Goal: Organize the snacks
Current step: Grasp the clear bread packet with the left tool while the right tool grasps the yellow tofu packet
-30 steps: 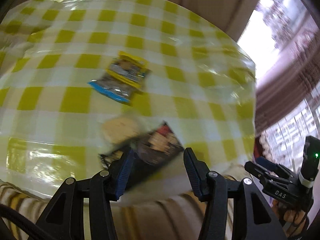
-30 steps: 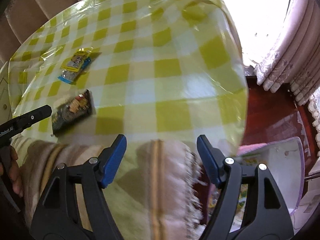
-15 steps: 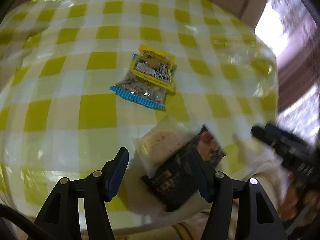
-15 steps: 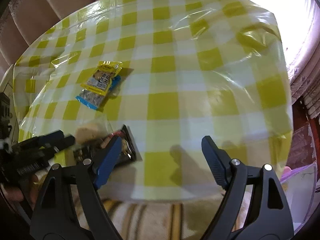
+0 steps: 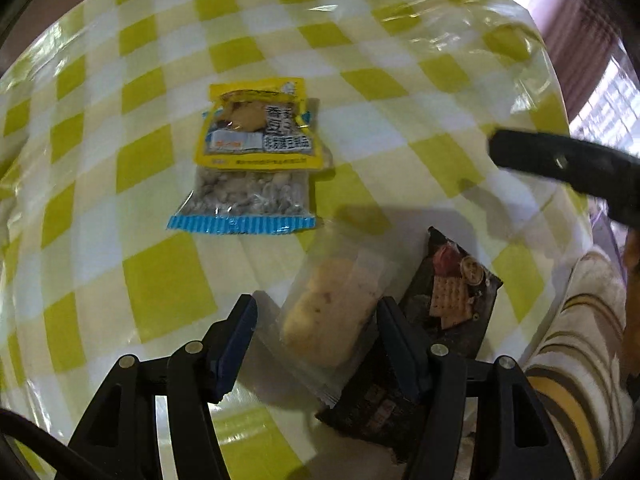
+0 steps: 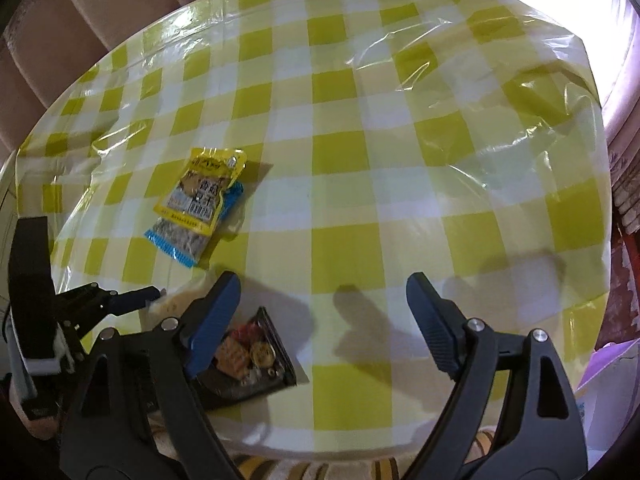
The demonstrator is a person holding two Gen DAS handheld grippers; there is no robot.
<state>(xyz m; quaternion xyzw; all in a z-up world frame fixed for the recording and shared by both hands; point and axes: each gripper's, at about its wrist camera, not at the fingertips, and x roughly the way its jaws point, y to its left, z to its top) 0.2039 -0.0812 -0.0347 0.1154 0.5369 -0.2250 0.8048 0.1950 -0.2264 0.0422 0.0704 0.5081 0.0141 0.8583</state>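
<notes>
On the yellow-checked table [image 5: 160, 280] lie several snack packs. A yellow pack [image 5: 256, 128] overlaps a clear pack with a blue edge [image 5: 244, 200]. A clear bag with a pale bun [image 5: 336, 308] rests partly on a black cracker pack [image 5: 448, 304]. My left gripper [image 5: 316, 328] is open, its fingers on either side of the bun bag. My right gripper [image 6: 320, 304] is open above the table's near edge, its left finger over the black cracker pack [image 6: 248, 356]. The yellow pack [image 6: 204, 192] lies farther left.
The table [image 6: 400, 160] is round, covered with shiny plastic. Beige upholstery [image 6: 80, 20] rises behind it. A bright window is at far right. A striped cloth [image 5: 572, 352] hangs at the near edge.
Both grippers have moved forward over the table. My left gripper has come down around the bun bag. My right gripper has come in beside the black cracker pack.
</notes>
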